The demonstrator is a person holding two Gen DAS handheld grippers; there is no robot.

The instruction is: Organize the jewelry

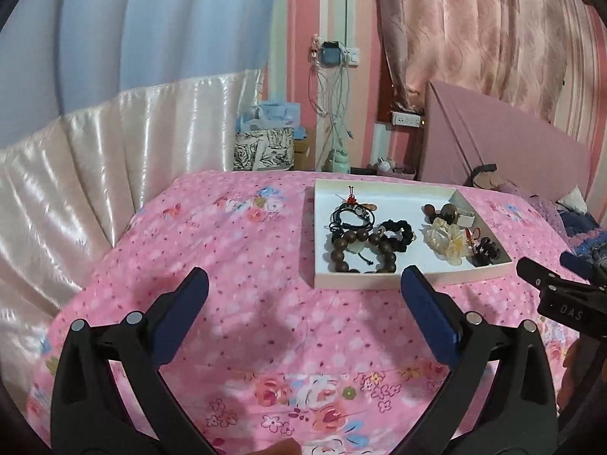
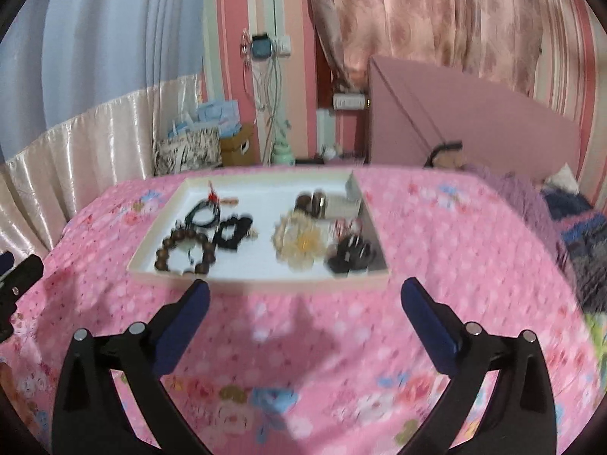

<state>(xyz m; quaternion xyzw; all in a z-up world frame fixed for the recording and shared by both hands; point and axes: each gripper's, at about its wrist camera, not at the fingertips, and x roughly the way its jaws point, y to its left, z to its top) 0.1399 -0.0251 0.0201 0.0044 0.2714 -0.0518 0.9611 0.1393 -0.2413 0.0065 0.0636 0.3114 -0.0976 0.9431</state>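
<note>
A shallow white tray (image 1: pixel 379 278) lies on a pink floral bedspread (image 1: pixel 235 250). In it are a brown wooden bead bracelet (image 1: pixel 343 252), black cords with a red charm (image 1: pixel 351 214), a black scrunchie (image 1: pixel 396 233), a cream flower hair piece (image 1: pixel 445 242), a black clip (image 1: pixel 483 250) and dark round pieces (image 1: pixel 442 210). My left gripper (image 1: pixel 305 284) is open and empty, just short of the tray's near edge. My right gripper (image 2: pixel 305 292) is open and empty at the tray's near edge (image 2: pixel 265 284); that view is blurred. Its tip shows in the left wrist view (image 1: pixel 531 269).
A pink headboard (image 1: pixel 504 144) and pillows (image 1: pixel 576 212) stand at the right. Behind the bed are curtains (image 1: pixel 76 159), bags and boxes (image 1: pixel 265 144), hanging cables (image 1: pixel 334 91) and a wall socket. The bedspread's near part is bare cloth.
</note>
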